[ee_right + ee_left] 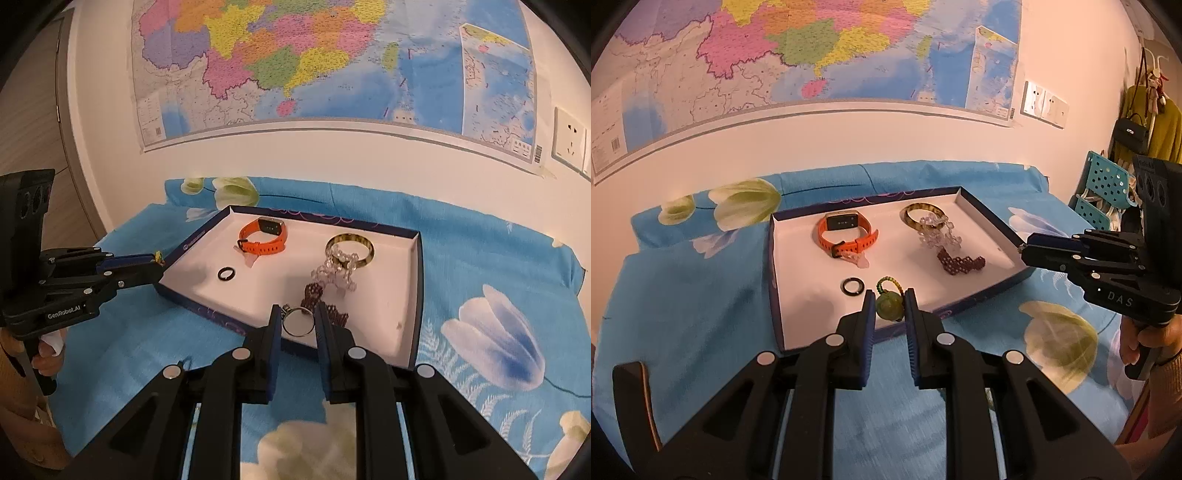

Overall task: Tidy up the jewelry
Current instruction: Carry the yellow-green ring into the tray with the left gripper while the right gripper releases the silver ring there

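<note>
The left gripper [890, 306] sits nearest the lens, its blue-padded jaws clamped on a green bead pendant [888, 305] with a short green-and-yellow cord loop; the piece hangs over the near edge of the tray. The right gripper [297, 320] is likewise closed on a silver ring [297, 322], a thin round band with a small setting at its upper left, held above the tray's near rim.

The tray [990, 212] is a shallow rectangular box lid, dark blue outside and white inside, lying on a blue floral bedsheet [701, 295]. Inside it, by size:
- an orange watch [846, 234] with a dark face, strap buckled, at the far left;
- a gold-brown bangle [925, 214] at the far right;
- a clear bead bracelet [938, 230] draped over the bangle's near side;
- a dark red beaded strip [960, 263] just in front of the clear beads;
- a small black ring [854, 286] lying flat near the front, well apart from the rest.

A large wall map [812, 55] hangs behind the bed, with wall sockets [1044, 104] to its right.

Both grippers point downward toward the tray from its near side. A hand [1145, 339] grips the right tool's handle; nothing blocks either jaw.
</note>
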Tool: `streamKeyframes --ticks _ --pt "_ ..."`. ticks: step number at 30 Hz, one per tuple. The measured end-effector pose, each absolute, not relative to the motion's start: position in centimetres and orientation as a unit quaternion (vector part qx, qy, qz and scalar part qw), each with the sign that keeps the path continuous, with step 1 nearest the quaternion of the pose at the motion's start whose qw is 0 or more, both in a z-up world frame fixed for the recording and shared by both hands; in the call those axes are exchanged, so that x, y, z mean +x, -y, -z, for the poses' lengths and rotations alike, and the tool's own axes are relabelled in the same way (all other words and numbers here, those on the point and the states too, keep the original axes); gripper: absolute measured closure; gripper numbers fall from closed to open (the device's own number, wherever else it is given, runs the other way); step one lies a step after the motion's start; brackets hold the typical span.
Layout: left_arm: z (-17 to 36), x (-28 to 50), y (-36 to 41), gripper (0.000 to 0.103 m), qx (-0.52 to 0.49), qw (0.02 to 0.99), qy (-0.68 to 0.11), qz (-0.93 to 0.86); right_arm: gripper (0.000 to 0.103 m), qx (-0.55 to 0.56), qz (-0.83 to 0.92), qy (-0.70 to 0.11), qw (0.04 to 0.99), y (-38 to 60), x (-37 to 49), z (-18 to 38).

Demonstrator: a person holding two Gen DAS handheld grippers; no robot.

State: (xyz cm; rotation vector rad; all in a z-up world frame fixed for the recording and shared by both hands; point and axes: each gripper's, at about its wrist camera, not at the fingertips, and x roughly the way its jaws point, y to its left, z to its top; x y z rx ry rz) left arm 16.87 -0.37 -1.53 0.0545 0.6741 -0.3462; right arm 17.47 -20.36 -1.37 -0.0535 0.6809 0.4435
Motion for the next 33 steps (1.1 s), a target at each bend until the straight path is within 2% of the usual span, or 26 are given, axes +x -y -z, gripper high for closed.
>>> streamKeyframes --ticks 33 --pt "4.1 23.1 1.0 0.087 0.026 0.918 -0.368 0.147 0.086 -0.043 -0.2 -0.377 0.903 18.3 24.6 4.1"
